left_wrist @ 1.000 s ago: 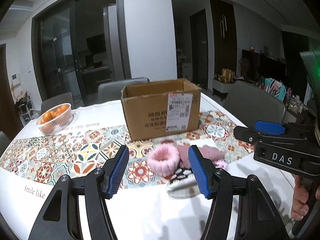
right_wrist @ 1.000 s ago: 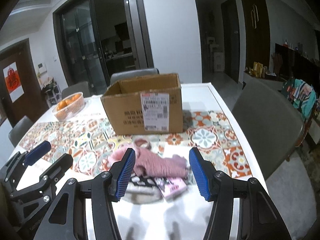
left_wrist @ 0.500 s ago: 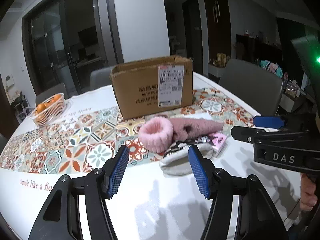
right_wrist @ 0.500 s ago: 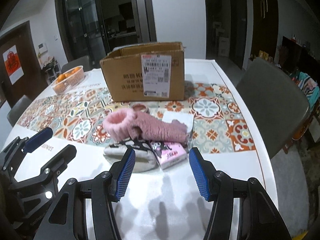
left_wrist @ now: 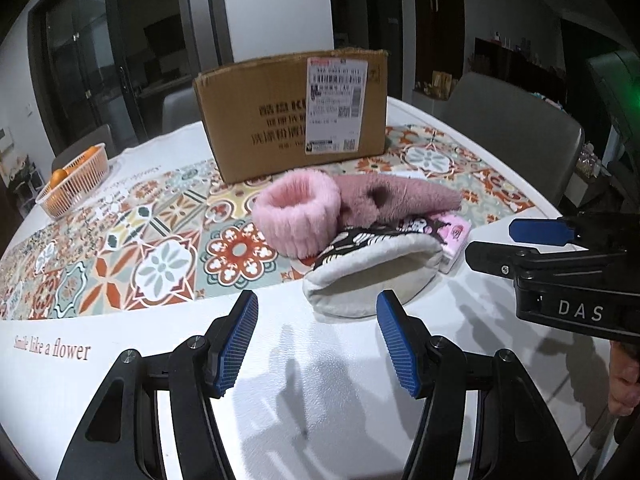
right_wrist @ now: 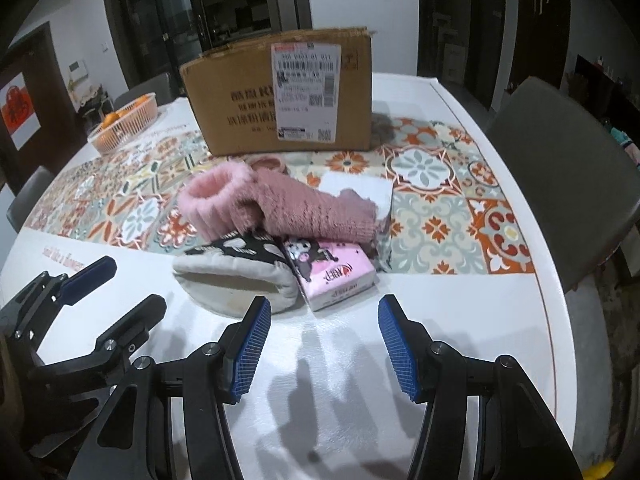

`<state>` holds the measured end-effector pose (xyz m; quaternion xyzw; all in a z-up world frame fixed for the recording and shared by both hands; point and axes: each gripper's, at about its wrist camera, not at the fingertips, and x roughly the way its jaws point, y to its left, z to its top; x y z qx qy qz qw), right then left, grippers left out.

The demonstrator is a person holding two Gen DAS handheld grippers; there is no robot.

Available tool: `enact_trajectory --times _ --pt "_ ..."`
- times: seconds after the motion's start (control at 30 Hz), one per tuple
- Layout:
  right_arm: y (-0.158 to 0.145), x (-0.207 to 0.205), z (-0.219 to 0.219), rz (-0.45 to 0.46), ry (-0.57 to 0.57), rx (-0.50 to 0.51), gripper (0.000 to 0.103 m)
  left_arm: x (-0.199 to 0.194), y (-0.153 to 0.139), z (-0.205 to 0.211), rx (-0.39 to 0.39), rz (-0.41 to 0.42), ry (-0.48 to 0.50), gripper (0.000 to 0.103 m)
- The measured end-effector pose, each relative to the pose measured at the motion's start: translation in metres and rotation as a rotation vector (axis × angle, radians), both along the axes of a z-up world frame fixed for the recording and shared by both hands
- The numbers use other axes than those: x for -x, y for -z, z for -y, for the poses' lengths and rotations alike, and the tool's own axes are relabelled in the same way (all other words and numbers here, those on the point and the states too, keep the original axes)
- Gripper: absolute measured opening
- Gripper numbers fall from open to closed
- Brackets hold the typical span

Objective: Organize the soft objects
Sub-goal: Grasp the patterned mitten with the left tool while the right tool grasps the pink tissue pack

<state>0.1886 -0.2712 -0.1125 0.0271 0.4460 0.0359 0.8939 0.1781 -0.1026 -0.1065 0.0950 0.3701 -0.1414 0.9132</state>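
both the left gripper [left_wrist: 316,340] and right gripper [right_wrist: 324,344] hung with jaws released and empty, while the pink socks [right_wrist: 280,208], slipper [right_wrist: 240,276] and tissue pack [right_wrist: 332,276] lay mid-frame before the cardboard box [right_wrist: 280,92].

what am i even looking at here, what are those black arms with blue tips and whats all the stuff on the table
Those are two hand-held claws, not a robot: a person holds one in each hand, and each carries a camera looking forward along its two blue-padded fingers. One picture looks past the left claw, the other past the right claw; each claw also shows at the edge of the other's picture. Both are open and hold nothing. On the table lies a small pile: a pink fluffy sock, a cream slipper with a black-and-white pattern, and a pink tissue pack. Behind stands a cardboard box, and to the far left a basket of oranges.
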Motion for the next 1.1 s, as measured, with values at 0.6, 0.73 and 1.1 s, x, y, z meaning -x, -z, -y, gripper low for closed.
enact_trajectory --times 0.6,0.73,1.1 --pt "0.031 -0.032 0.004 -0.093 -0.06 0.057 0.057 -0.031 0.025 0.012 -0.023 -0.052 0.019 0.061" --pt "0.034 -0.037 0.003 -0.103 -0.085 0.066 0.057 -0.036 0.028 0.015 -0.021 -0.065 0.035 0.061" --pt "0.042 -0.049 0.0 -0.109 -0.132 0.074 0.057 -0.047 0.033 0.019 -0.021 -0.083 0.062 0.061"
